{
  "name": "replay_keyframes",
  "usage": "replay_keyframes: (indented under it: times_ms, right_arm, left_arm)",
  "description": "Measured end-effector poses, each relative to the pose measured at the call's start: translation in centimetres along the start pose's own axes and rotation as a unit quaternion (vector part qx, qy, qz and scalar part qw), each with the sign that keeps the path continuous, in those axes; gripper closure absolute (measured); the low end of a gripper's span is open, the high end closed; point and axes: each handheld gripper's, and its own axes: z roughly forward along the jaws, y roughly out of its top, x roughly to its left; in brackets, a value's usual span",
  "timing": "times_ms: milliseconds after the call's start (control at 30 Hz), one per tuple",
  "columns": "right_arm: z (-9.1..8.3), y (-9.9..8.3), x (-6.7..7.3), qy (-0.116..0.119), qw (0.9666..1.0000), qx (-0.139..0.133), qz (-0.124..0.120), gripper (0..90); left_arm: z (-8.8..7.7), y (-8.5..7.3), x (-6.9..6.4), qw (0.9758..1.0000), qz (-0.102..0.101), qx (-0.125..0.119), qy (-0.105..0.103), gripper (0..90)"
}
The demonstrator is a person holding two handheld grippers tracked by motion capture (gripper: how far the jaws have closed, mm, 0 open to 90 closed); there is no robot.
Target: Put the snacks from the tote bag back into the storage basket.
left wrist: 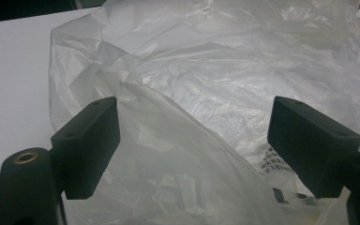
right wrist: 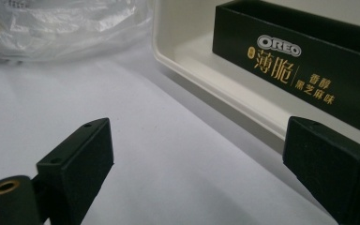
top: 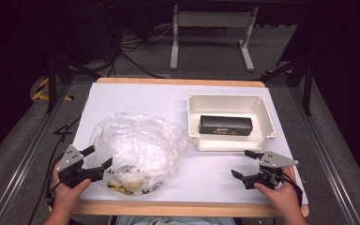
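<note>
While the left gripper [top: 95, 158] gapes wide just beside the crumpled clear plastic bag [top: 136, 150] straight ahead of it, the right gripper [top: 243, 164], equally agape and empty, hovers just short of the white plastic bin [top: 194, 123] holding a black Oreo box [top: 225, 125], lengthwise across.

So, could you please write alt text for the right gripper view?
A black Oreo box lies inside a white plastic tray at upper right, seen past the open right gripper, whose two black jaws stand wide apart over the white table. A crumpled clear plastic bag sits at upper left.
</note>
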Motion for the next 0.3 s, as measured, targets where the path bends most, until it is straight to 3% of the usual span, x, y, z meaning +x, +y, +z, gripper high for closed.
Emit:
replay_keyframes:
  times_ms: [300]
  right_arm:
    - [-0.21, -0.07, -0.4, -0.006, 0.9997, -0.018, 0.018, 8.1]
  left_arm:
    - [0.28, -0.04, -0.01, 1.0, -0.001, 0.004, -0.003, 18.2]
